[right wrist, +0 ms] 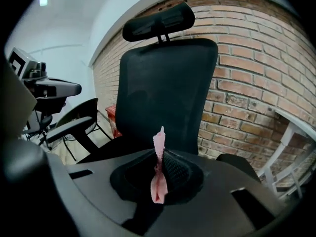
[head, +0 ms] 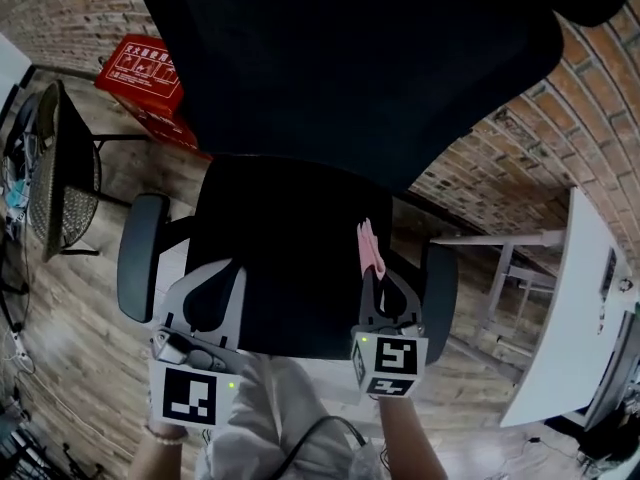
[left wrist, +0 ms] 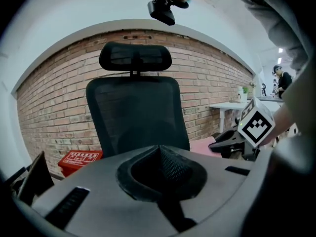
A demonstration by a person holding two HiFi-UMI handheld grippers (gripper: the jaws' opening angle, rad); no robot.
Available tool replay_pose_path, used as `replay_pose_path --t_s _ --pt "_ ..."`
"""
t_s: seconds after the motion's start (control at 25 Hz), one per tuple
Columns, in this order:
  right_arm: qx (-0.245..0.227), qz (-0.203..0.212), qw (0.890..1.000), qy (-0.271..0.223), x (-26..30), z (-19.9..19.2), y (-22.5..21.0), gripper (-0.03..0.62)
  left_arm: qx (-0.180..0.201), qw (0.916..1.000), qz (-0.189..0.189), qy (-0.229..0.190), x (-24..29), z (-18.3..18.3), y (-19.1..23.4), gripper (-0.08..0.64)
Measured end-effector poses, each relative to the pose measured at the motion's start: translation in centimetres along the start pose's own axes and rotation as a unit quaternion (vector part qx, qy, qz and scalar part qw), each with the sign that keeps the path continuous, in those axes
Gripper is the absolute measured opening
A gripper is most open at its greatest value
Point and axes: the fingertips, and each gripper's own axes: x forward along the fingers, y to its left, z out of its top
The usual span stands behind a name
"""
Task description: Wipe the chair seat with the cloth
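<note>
The black chair [head: 340, 78] faces the person with its seat [head: 290, 258] bare and turned toward them, so the whole surface seems within reach. The left hand-held gripper [head: 212, 286] hangs over the seat's front left edge. Its jaws are pressed together on nothing, likely just parked clear of the wiping side. The right hand-held gripper [head: 378, 280] is at the seat's front right edge, clamped tight on the pink cloth [head: 370, 248]. The cloth juts past the jaws as a narrow pinched fold. Whether it touches the seat I cannot tell, and wiping looks barely begun.
</note>
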Motion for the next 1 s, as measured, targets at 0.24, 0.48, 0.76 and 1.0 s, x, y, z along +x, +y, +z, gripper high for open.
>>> replay_pose_path --t_s 0.24,0.48,0.76,1.0 --pt "0.008 -0.048 0.999 0.02 5.3 -1.8 -1.9 0.055 0.017 0.9995 -0.027 0.007 3.0 -3.3 1.1 0.018" --pt "-0.016 -0.107 0.993 0.043 9.7 -3.1 -4.3 0.055 0.019 0.9989 -0.038 0.018 5.3 -6.2 2.0 0.018" --pt "-0.065 -0.16 0.982 0.077 13.5 -5.5 -6.2 0.055 0.019 0.9984 -0.049 0.02 6.4 -8.4 3.0 0.018" --pt "-0.051 -0.178 0.977 0.108 16.5 -7.8 -7.6 0.055 0.022 0.9977 -0.057 0.028 7.0 -10.2 4.0 0.018"
